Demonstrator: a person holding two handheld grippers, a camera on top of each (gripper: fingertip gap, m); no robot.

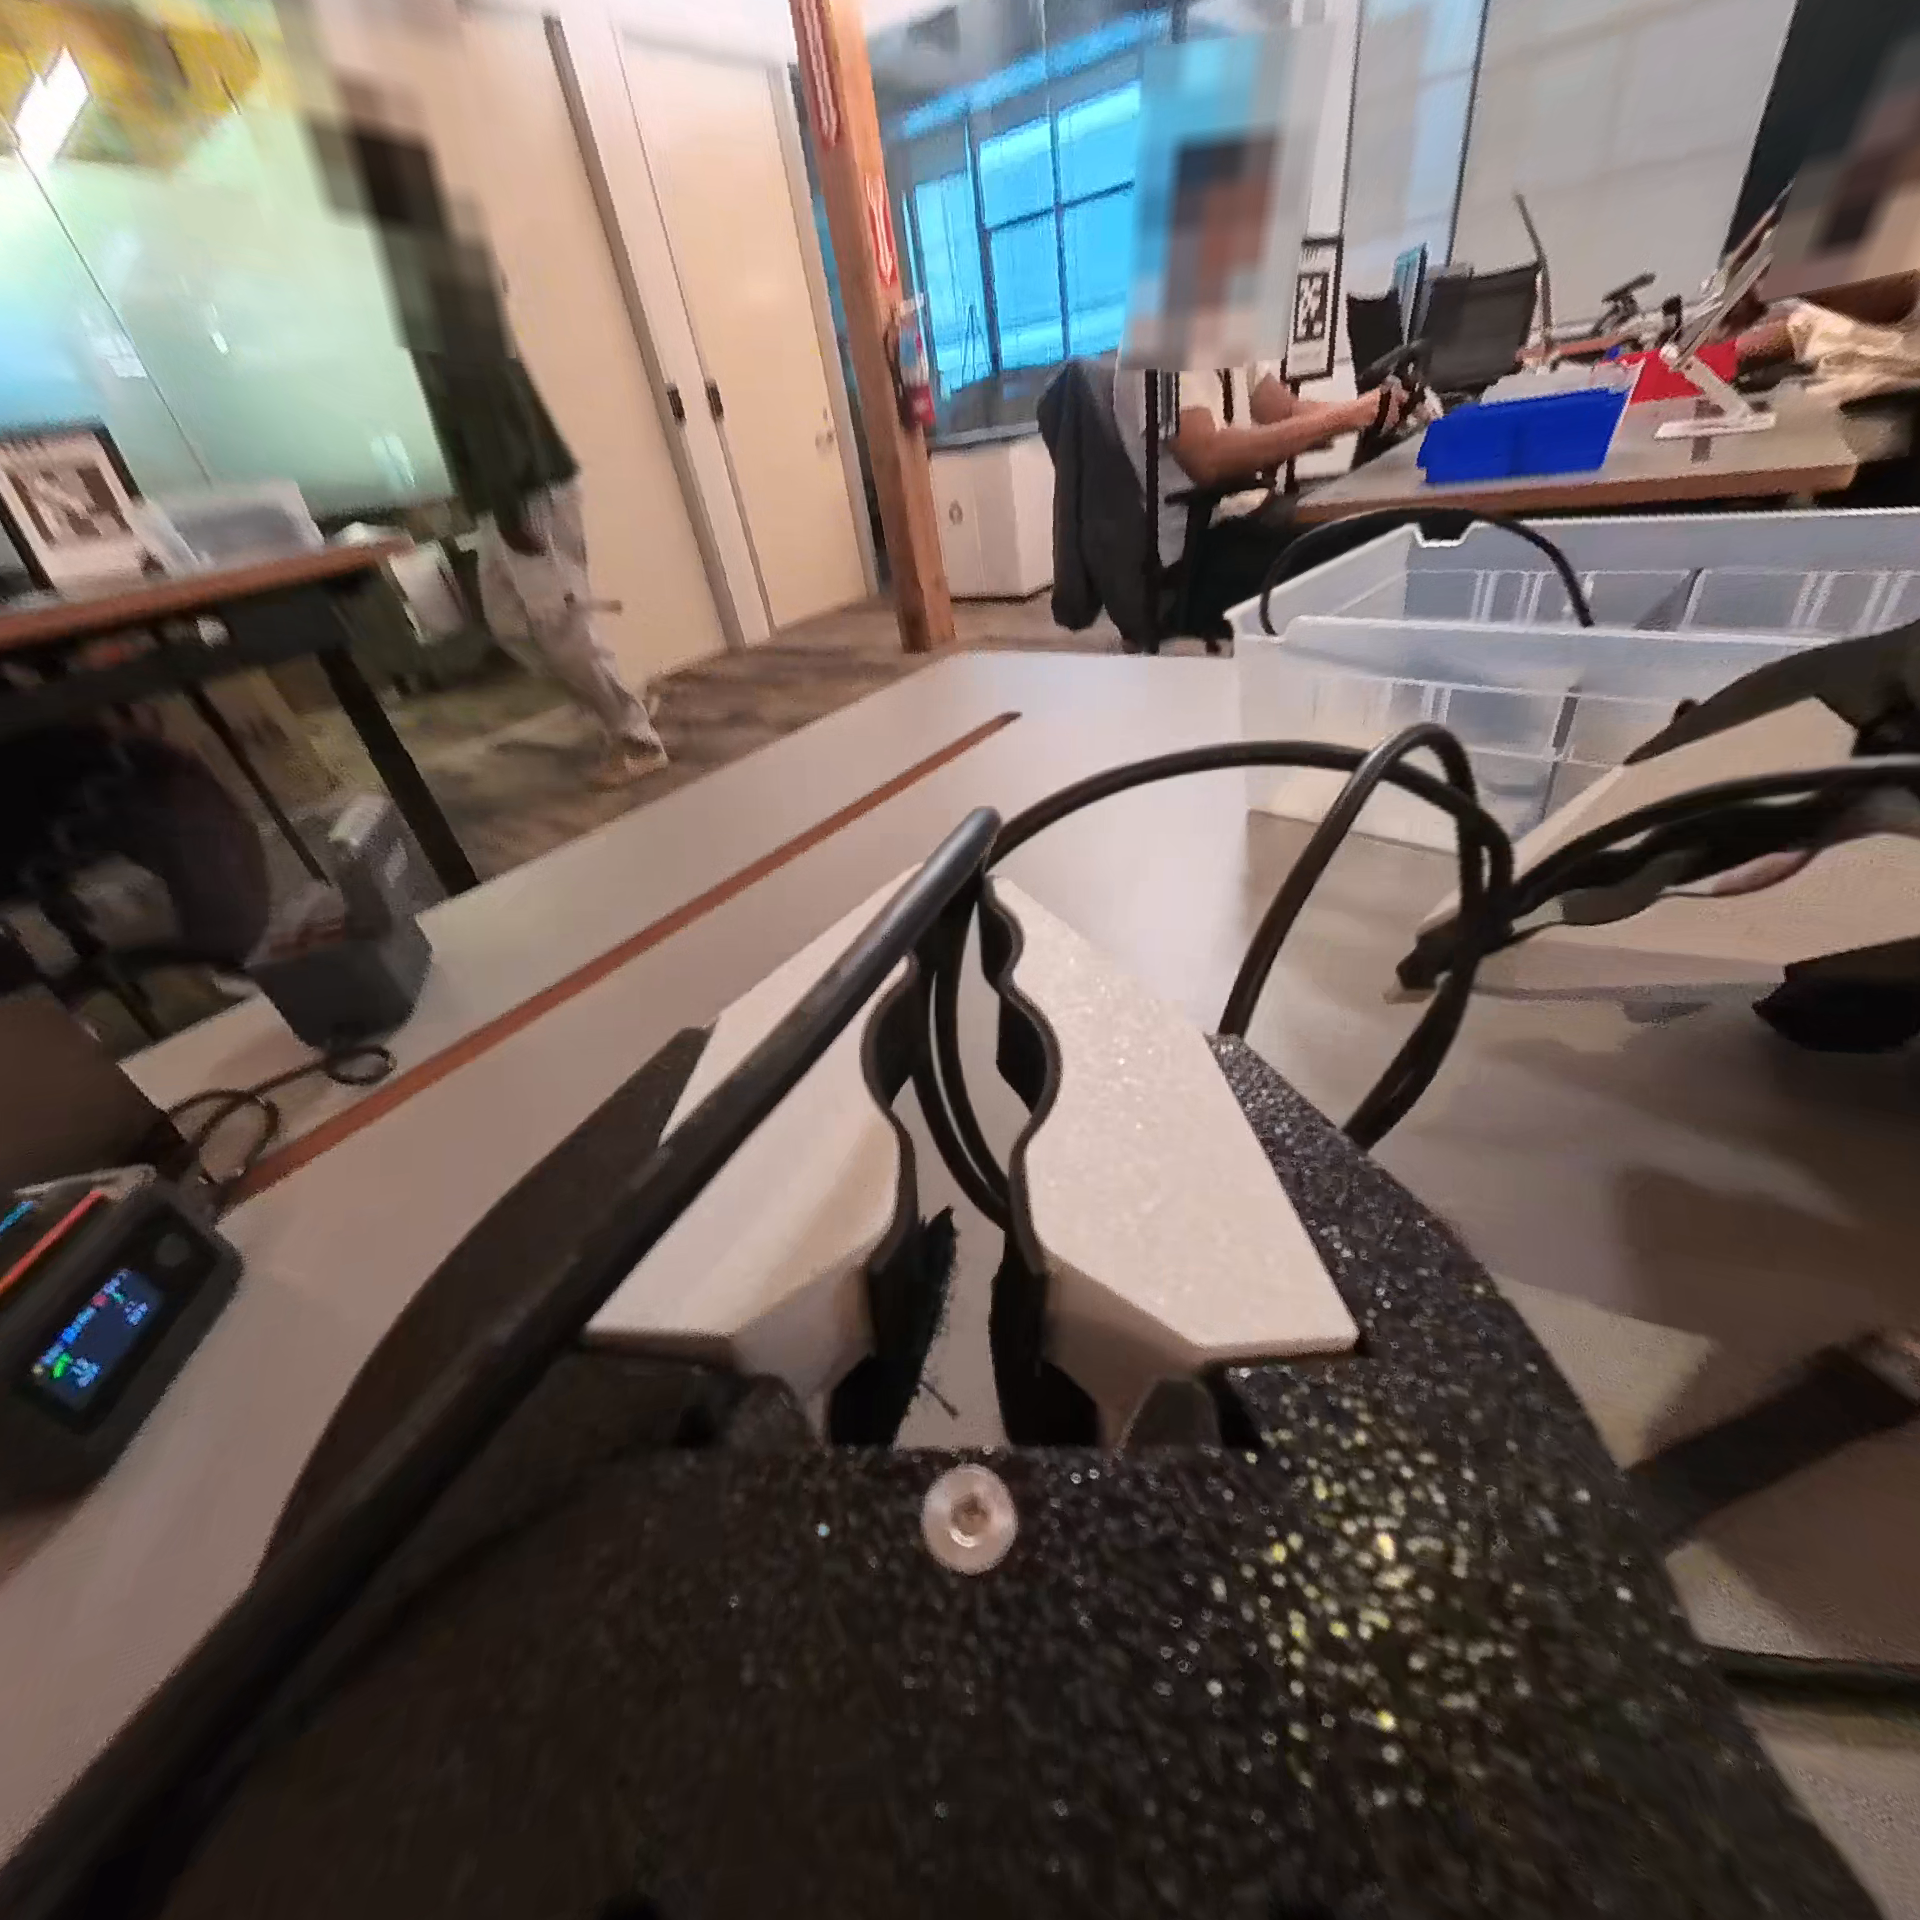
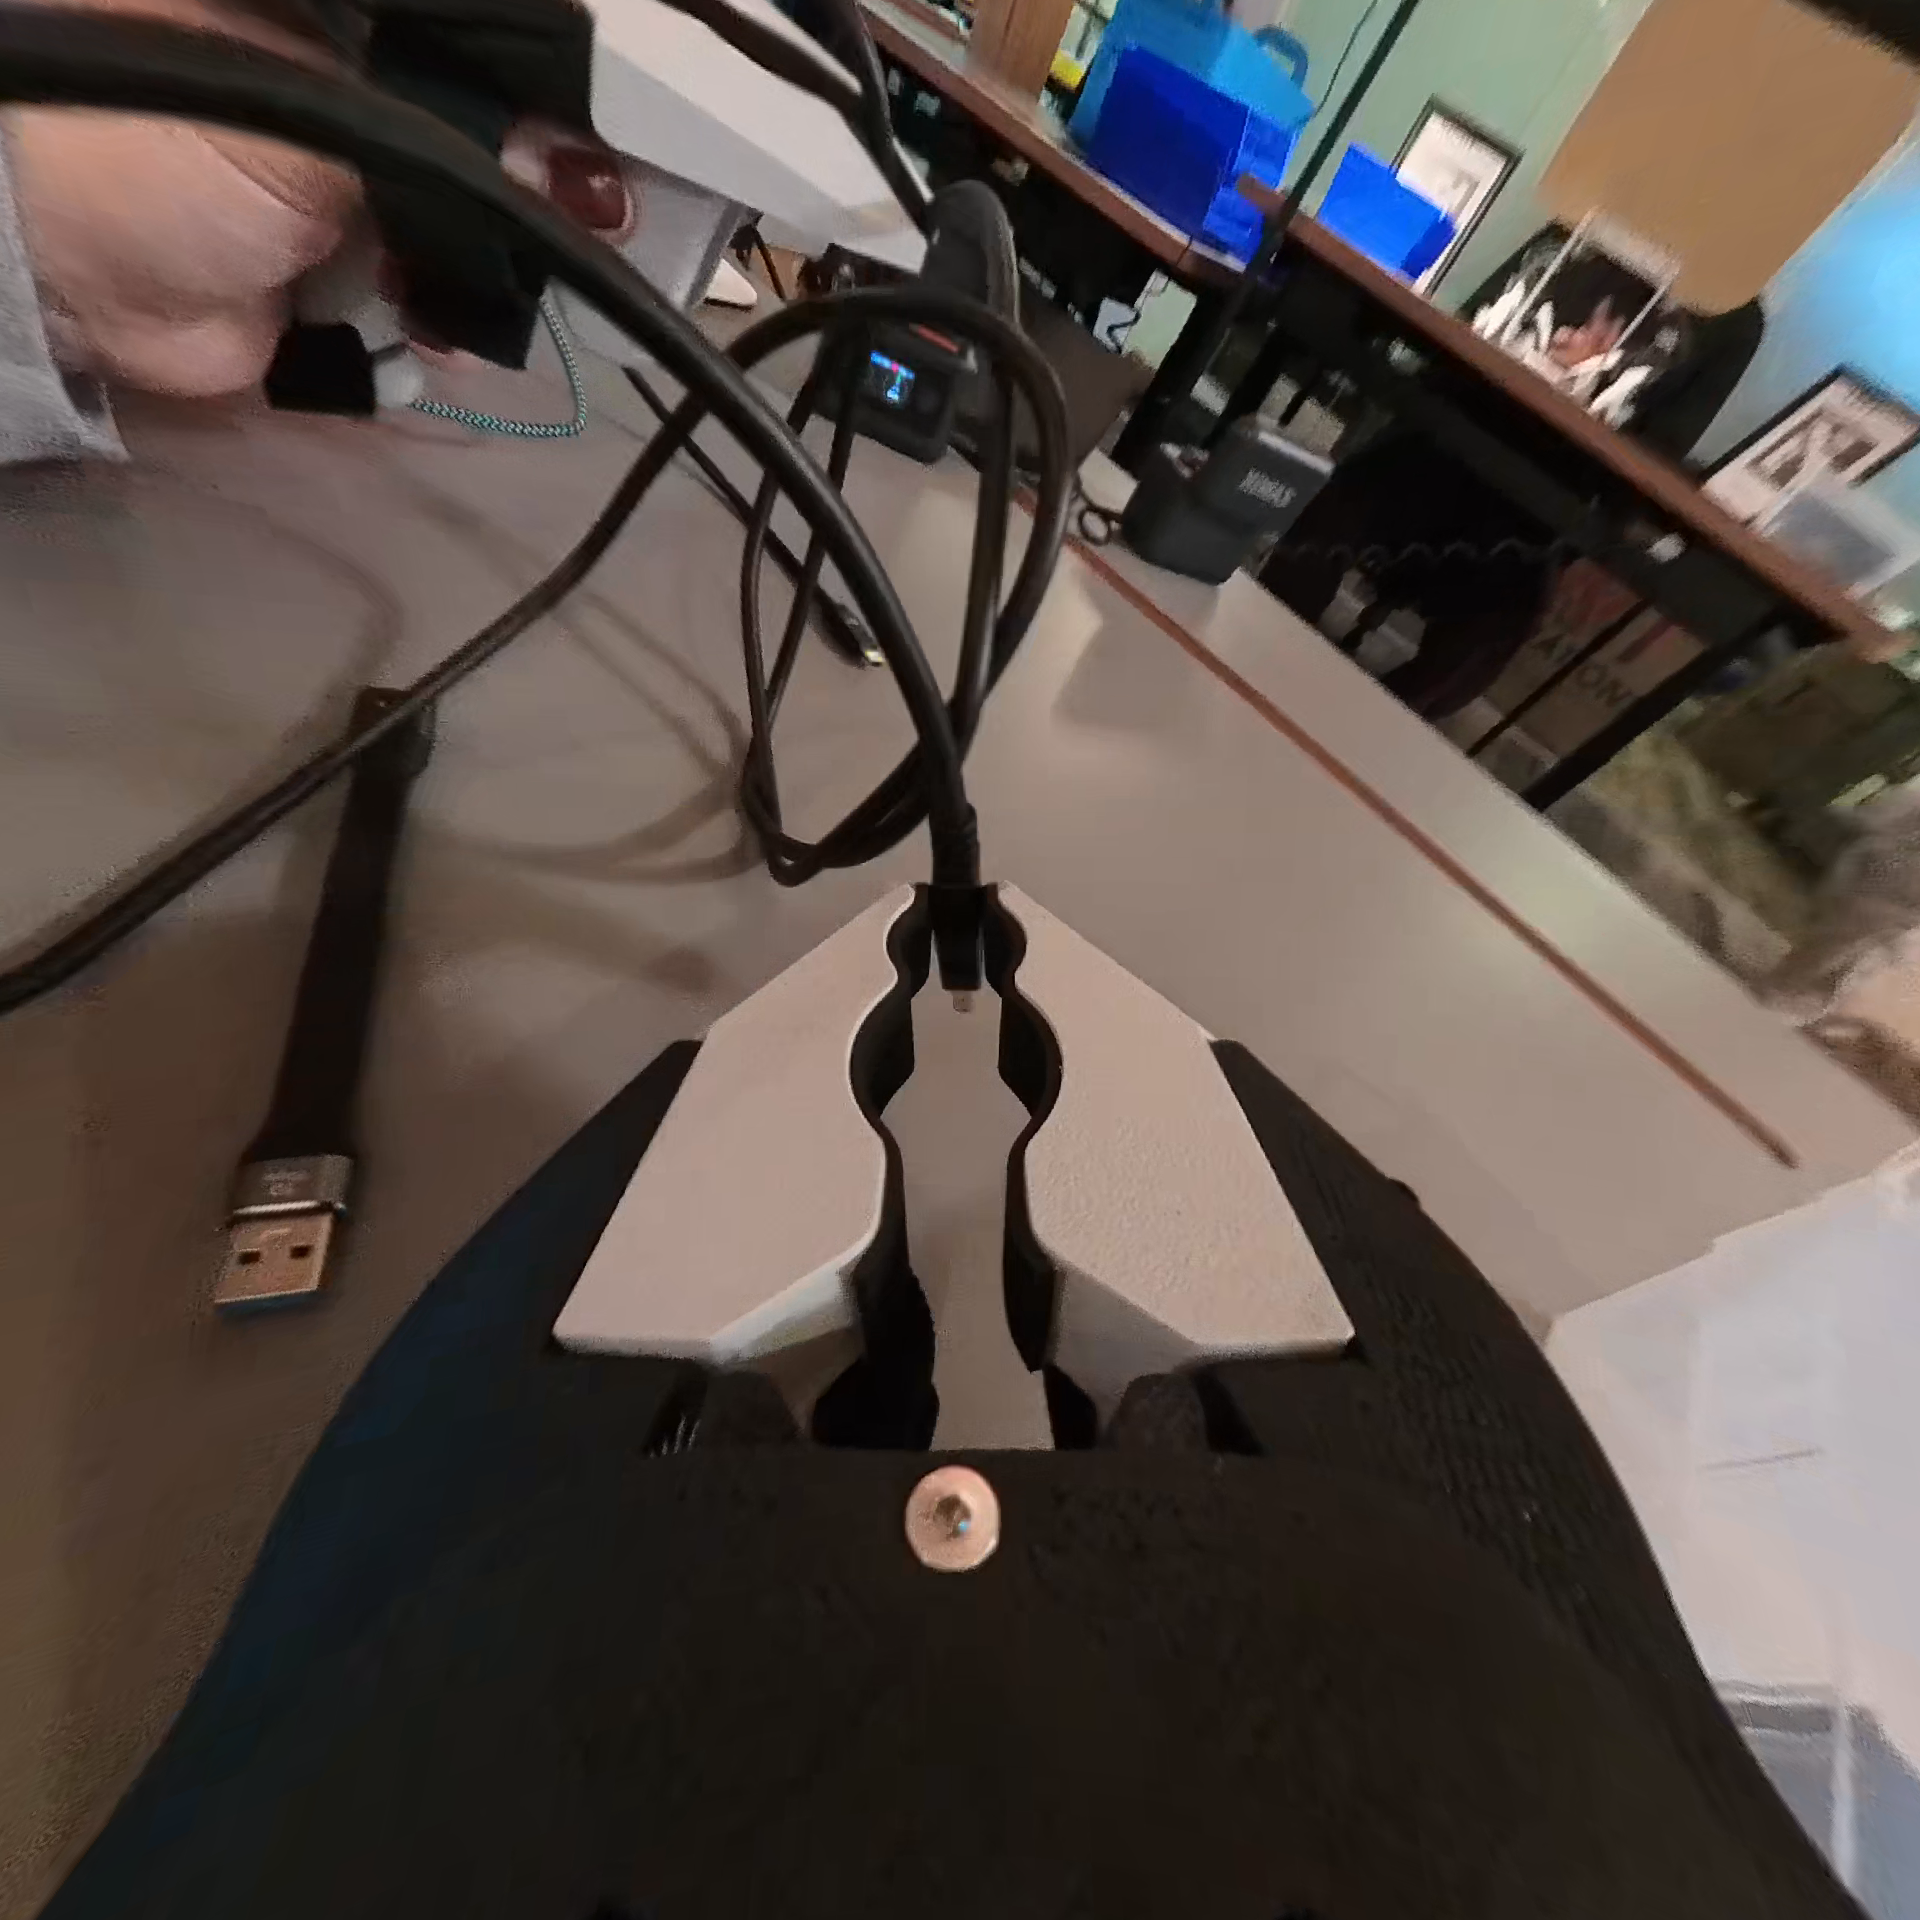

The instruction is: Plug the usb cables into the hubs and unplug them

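— Left tongs (image 1: pixel 961 935)?
— Nearly closed, white fingers (image 1: pixel 1132 1132) pinching black cable strands, held low and level.
— Right tongs (image 2: pixel 956 925)?
— Tips clamped on a small plug, angled slightly downward.

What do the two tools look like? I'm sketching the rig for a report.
Both match. The left tool and right tool each have two pale grey wedge-shaped fingers with wavy black inner edges. These sit on a rough, speckled black body with one silver screw at its centre. No markings show. In the right view, the hand on the far tool wears a black fingerless glove.
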